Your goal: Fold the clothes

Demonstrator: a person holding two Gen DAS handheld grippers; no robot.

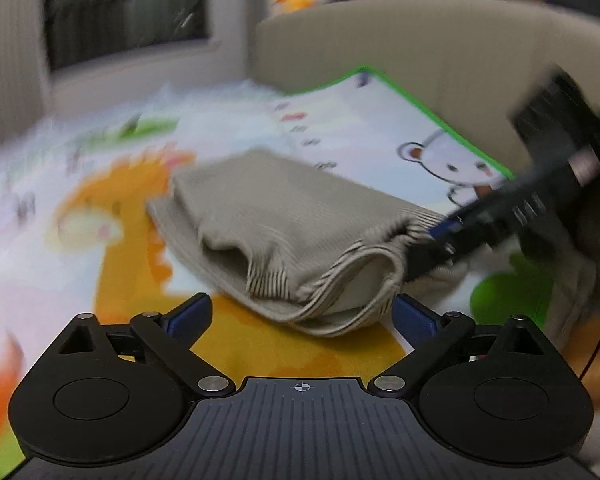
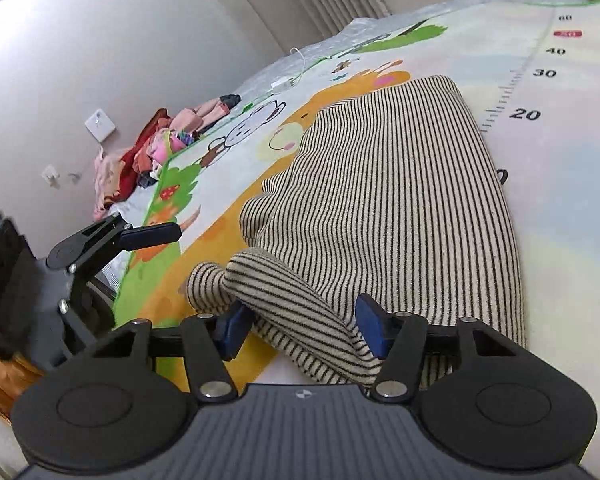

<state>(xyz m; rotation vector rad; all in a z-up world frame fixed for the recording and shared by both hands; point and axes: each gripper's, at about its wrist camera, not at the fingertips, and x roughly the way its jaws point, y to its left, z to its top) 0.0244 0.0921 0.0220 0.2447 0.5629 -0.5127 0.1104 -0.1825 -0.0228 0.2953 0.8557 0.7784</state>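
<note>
Left gripper [image 1: 300, 314]: jaws wide, empty.
Right gripper [image 2: 300, 326]: jaws straddle sleeve, grip unclear.
Beige black-striped knit sweater [image 2: 400, 200]: mostly folded; sleeve [image 2: 292, 304] left untucked.
Cartoon-print play mat [image 2: 560, 140]: underneath.

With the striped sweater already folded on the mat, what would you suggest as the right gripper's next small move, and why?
Probably close the right gripper fully on the sleeve. The sleeve's rolled end lies between its blue fingers, which look not yet clamped, and it still sticks out from the folded striped sweater. The left gripper stands open, holding nothing, so the right one seems to be leading.
</note>
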